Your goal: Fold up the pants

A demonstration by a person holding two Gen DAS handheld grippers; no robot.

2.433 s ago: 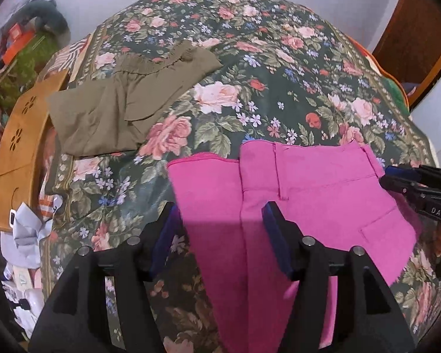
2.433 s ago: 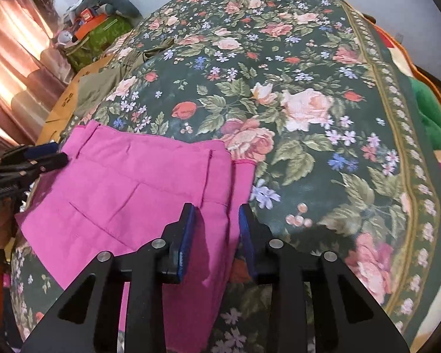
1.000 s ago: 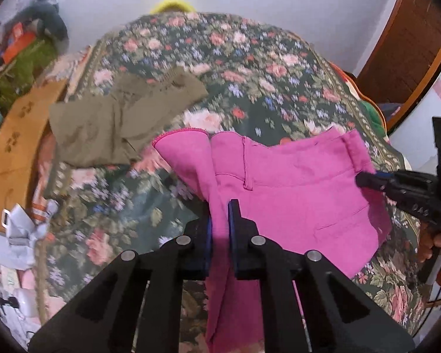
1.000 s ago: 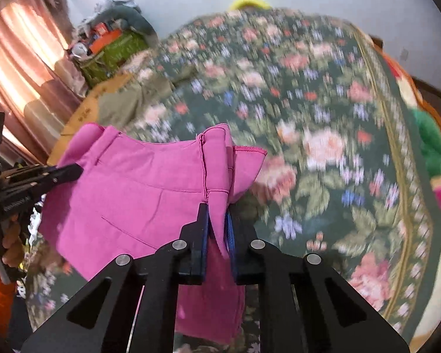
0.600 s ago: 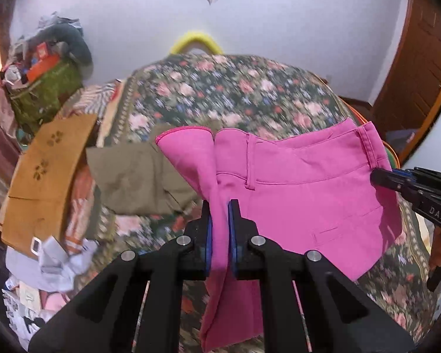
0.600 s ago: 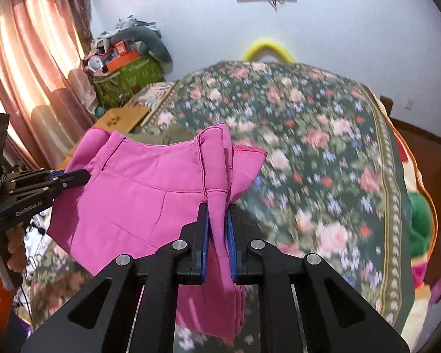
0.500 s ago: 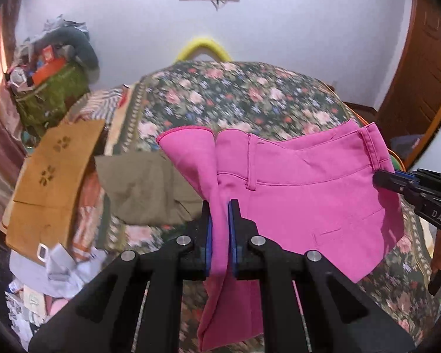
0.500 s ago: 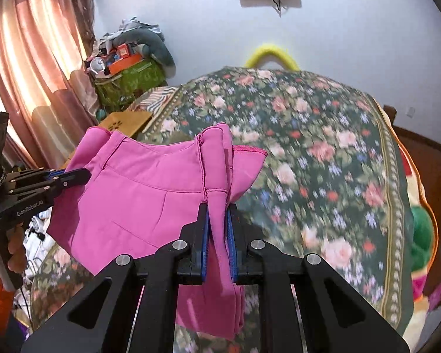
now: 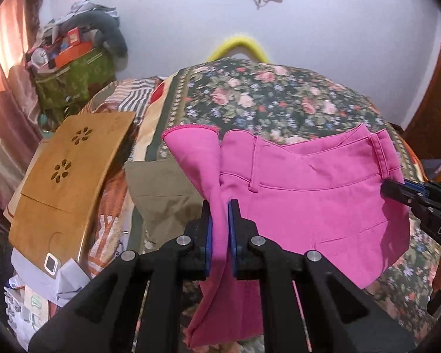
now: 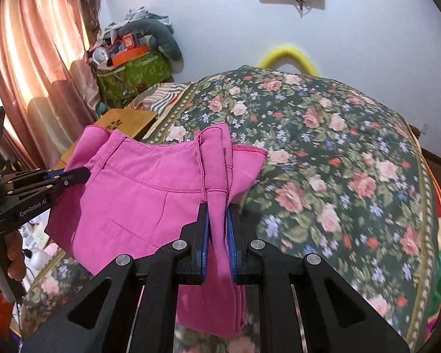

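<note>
We hold the pink pants (image 9: 308, 200) off the bed between our tongs; the left gripper (image 9: 219, 232) and right gripper (image 10: 218, 232) each pinch a waistband end; beyond them lie the olive pants (image 9: 158, 188) on the floral bedspread (image 10: 338, 153).

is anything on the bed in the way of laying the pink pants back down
Mostly no. The pink cotton pants hang between the left tongs and right tongs, both clamped on them. The floral bedspread ahead looks bare; only the olive-brown folded garment lies at its left edge.
</note>
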